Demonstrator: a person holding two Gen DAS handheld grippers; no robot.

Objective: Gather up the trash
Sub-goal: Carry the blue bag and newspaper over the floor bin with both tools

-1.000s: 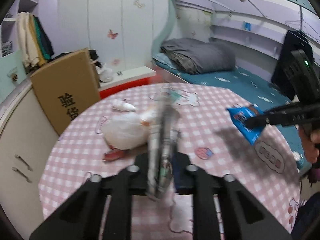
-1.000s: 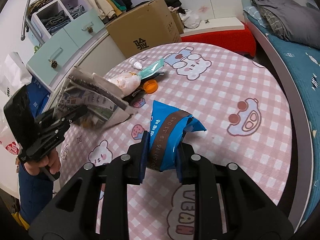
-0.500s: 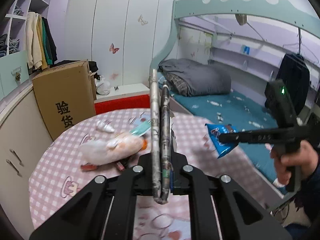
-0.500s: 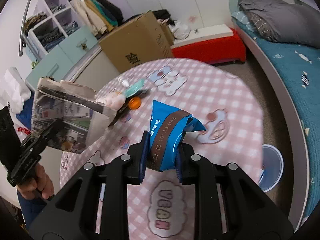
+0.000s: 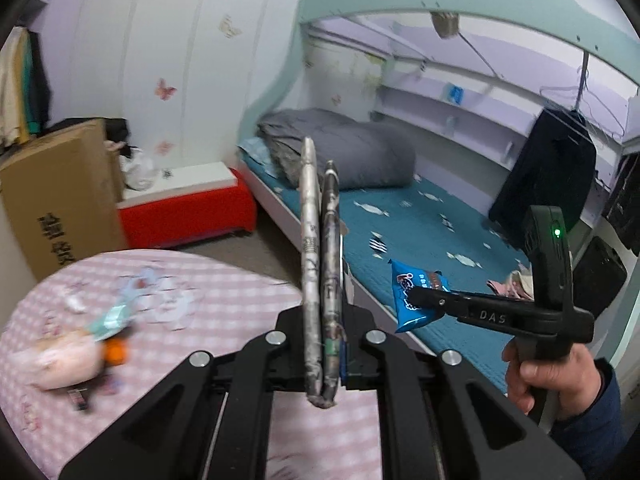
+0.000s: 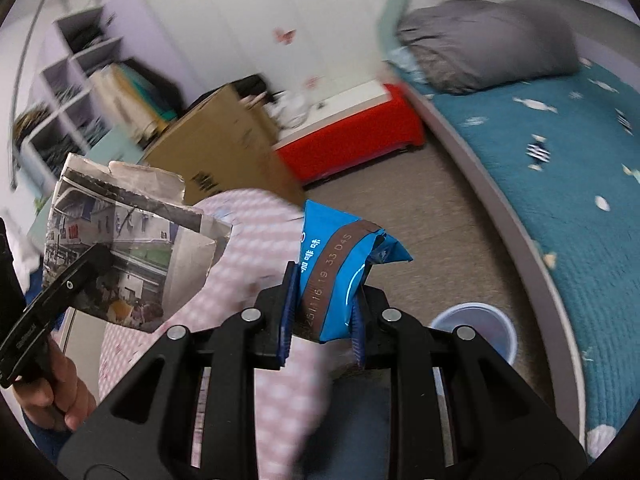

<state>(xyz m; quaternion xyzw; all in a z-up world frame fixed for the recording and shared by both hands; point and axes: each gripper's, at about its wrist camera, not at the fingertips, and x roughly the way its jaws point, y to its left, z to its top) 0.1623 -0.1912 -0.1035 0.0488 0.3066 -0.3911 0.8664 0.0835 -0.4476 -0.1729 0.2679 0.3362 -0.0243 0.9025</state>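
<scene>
My left gripper (image 5: 322, 354) is shut on a folded newspaper (image 5: 318, 264), held edge-on and upright above the table's right edge; it also shows in the right wrist view (image 6: 120, 248). My right gripper (image 6: 322, 322) is shut on a blue snack wrapper (image 6: 340, 268), held in the air beyond the table, over the floor; the wrapper also shows in the left wrist view (image 5: 412, 296). A blue-rimmed round bin (image 6: 476, 330) stands on the floor to the right, below the wrapper. More trash, a pale plastic bag (image 5: 60, 356) and an orange cap (image 5: 116, 350), lies on the pink checked table (image 5: 224, 292).
A bed with a teal cover (image 6: 560, 152) and grey duvet (image 5: 344, 152) runs along the right. A red low bench (image 6: 352, 136) and a large cardboard box (image 5: 52, 196) stand behind the table. Brown carpet (image 6: 420, 204) lies between table and bed.
Both grippers have swung right, away from the table's middle toward the bed. The wrapper now hangs past the table edge over the floor, with the bin closer below it. Both grips are unchanged.
</scene>
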